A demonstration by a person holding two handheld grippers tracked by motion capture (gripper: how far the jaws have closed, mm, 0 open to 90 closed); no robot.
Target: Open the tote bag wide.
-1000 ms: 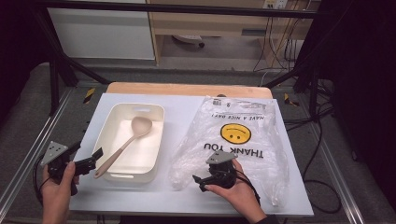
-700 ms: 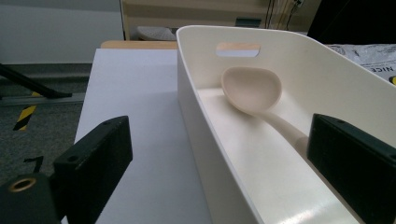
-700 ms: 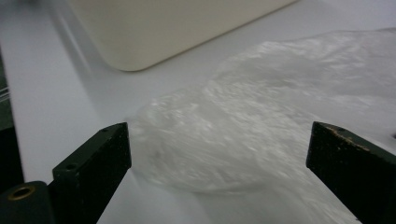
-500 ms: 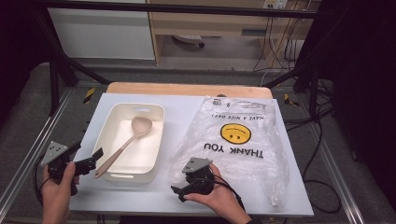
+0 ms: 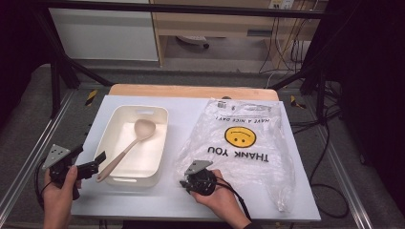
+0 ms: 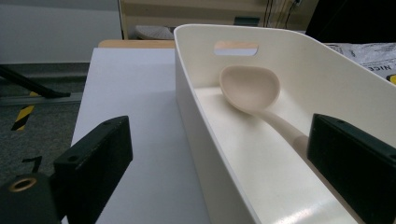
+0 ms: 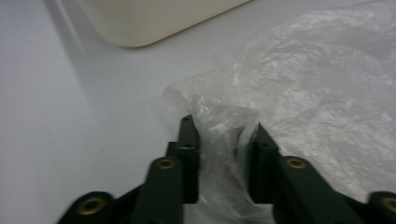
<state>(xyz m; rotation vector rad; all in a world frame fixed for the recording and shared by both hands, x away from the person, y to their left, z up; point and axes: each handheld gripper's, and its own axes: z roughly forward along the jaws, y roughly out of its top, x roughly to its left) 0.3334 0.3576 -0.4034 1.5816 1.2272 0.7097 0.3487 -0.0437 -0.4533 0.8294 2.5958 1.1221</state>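
our right claw (image 7: 223, 140) has just been closing and now pinches the plastic bag (image 5: 248, 148) corner, its tips half hidden by film; our left claw (image 6: 224, 168) gapes astride the tub (image 6: 196, 107) wall, the spoon (image 6: 254, 93) handle cut off behind one jaw, on a white counter (image 5: 191, 107) amid dark frames.

bags: 1 (plastic bag (image 5: 248, 148)) | spoon (image 5: 128, 148): 1 | tub (image 5: 119, 180): 1

Spoon (image 5: 128, 148) in tub (image 5: 114, 127), just right of left gripper (image 5: 90, 168); plastic bag (image 5: 248, 148) right of tub. Bag's near-left corner between the jaws of right gripper (image 7: 223, 135); table (image 5: 181, 107) beneath all.
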